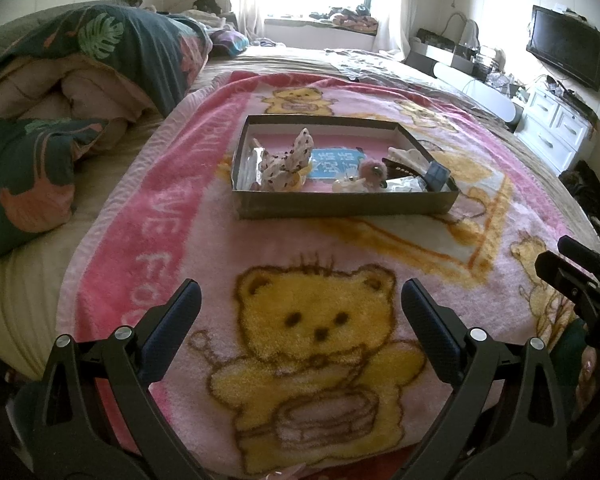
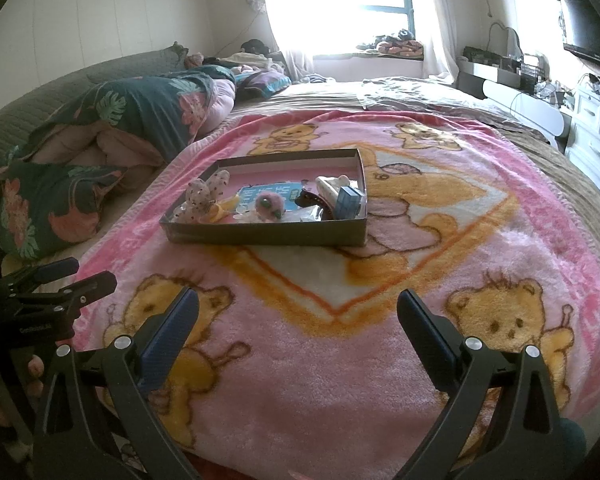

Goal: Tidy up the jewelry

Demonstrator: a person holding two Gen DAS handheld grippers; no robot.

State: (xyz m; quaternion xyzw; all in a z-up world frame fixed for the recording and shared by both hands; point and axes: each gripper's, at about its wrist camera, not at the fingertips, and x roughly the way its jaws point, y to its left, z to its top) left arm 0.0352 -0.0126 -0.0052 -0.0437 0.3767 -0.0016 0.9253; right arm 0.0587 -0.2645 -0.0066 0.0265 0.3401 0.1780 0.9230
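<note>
Left wrist view: black left gripper [image 1: 300, 300] gapes wide and empty above the pink teddy-bear fleece blanket [image 1: 340, 240]. At twelve o'clock sits the shallow grey cardboard tray [image 1: 340, 203] of hair accessories. Right gripper [image 2: 298, 308] likewise spread, empty.

My work surface is the bed [image 1: 32, 312], covered in a tan sheet. A pink fleece blanket [image 1: 340, 248] printed with yellow bears lies spread flat across it. On the blanket, toward the far side, sits a shallow cardboard box [image 1: 340, 204]. A rumpled dark leaf-print duvet [image 1: 100, 48] is heaped on the sheet to my left.
</note>
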